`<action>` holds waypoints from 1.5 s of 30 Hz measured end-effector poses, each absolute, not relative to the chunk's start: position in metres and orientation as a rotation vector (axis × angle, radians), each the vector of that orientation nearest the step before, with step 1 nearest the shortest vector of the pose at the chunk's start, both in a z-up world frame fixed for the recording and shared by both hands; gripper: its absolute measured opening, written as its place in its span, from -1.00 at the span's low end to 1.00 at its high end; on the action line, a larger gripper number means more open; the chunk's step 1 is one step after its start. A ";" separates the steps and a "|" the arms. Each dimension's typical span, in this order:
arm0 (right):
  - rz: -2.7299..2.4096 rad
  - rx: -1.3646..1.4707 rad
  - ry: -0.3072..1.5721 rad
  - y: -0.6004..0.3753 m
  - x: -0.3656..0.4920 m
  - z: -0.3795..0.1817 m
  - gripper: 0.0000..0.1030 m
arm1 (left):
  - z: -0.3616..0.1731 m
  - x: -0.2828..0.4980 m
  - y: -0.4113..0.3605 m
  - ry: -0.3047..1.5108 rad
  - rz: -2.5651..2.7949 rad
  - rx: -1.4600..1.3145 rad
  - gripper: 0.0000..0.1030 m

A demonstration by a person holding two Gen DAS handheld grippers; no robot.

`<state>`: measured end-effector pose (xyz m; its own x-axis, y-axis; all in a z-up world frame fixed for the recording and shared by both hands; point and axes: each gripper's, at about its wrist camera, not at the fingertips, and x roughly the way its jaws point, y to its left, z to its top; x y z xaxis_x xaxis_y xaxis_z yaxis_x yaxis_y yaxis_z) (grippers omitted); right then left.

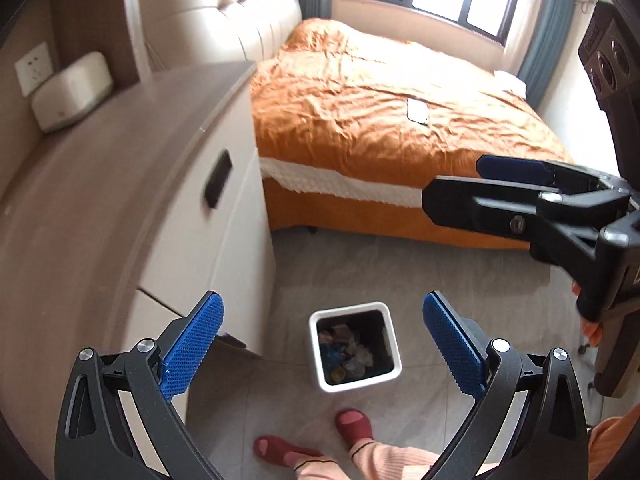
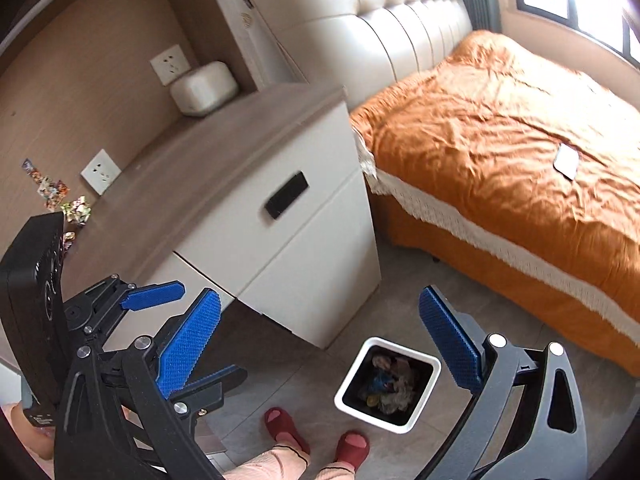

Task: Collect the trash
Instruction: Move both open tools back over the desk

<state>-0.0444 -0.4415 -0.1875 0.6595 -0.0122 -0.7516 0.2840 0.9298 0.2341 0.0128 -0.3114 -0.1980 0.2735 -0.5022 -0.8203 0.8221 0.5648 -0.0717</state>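
Observation:
A white square trash bin (image 1: 390, 350) with a black inside stands on the grey tile floor, with crumpled wrappers in it. It also shows in the right wrist view (image 2: 434, 364). My left gripper (image 1: 322, 344) is open and empty above the bin; it shows in the right wrist view (image 2: 192, 332) at the left, open. My right gripper (image 2: 320, 344) is open and empty above the floor beside the bin; it shows in the left wrist view (image 1: 452, 182) at the right, open. Several colourful wrappers (image 2: 60, 196) lie at the back of the nightstand top.
A nightstand (image 2: 260, 184) with white drawers stands left of the bin. A white tissue box (image 2: 204, 88) sits at its back. A bed with an orange cover (image 2: 500, 140) is to the right, with a phone (image 2: 566, 160) on it. My feet in red slippers (image 2: 286, 426) are near the bin.

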 end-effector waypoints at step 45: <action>0.612 0.006 0.719 -0.091 0.238 -0.132 0.92 | -0.102 0.179 0.071 0.737 -0.015 0.066 0.91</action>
<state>0.2376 -0.0906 -0.1323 0.5860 0.5274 -0.6152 -0.5232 0.8260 0.2097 0.1793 0.0705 -0.1018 0.7407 0.0093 -0.6718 0.0370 0.9978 0.0547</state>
